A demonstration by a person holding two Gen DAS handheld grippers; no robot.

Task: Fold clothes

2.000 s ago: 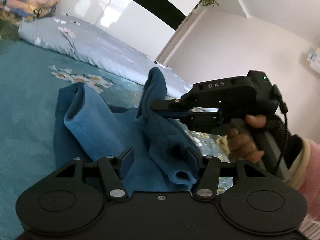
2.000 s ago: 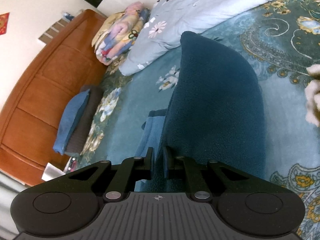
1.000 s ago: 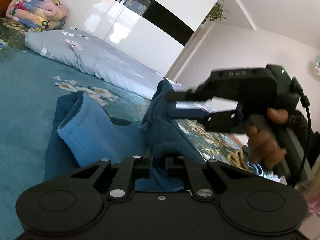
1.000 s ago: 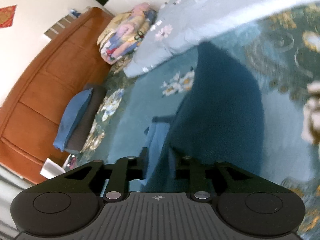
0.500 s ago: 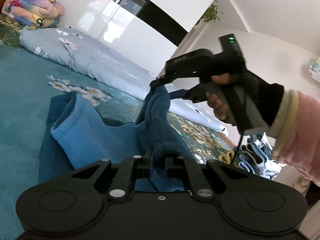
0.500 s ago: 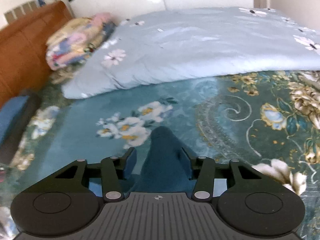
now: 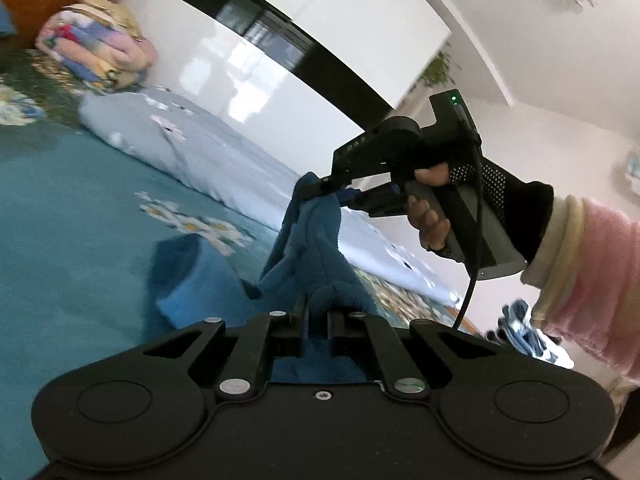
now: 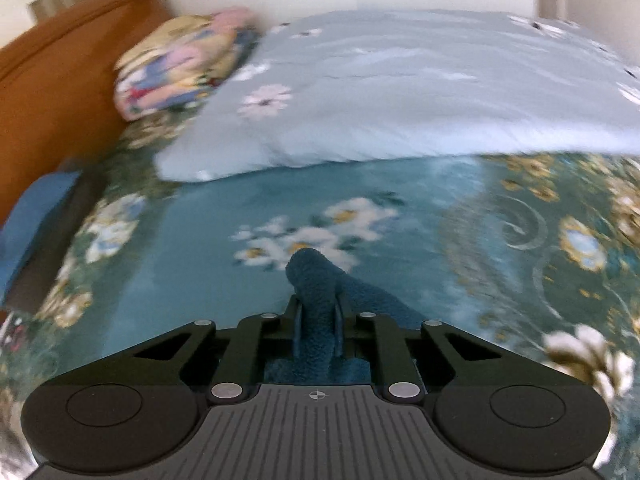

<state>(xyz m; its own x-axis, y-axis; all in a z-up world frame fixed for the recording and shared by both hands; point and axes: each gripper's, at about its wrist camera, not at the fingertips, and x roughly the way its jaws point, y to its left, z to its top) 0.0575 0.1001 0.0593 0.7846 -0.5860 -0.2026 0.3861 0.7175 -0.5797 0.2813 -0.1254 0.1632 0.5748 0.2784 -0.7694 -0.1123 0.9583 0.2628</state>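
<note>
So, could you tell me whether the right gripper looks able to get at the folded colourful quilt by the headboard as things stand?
Probably not right away. The right gripper has just closed on a fold of the blue fleece garment, so it is occupied, and the colourful quilt lies well beyond it, across open bedspread.

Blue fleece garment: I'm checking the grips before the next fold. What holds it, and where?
Both grippers: left gripper pinches a bunched fold of the blue fleece garment; right gripper clamps its raised end.

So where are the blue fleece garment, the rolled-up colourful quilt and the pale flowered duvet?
blue fleece garment (image 7: 316,248): left wrist view, the raised fold between the two grippers.
rolled-up colourful quilt (image 8: 176,60): right wrist view, middle of the bundle.
pale flowered duvet (image 8: 400,92): right wrist view, its broad top surface.
</note>
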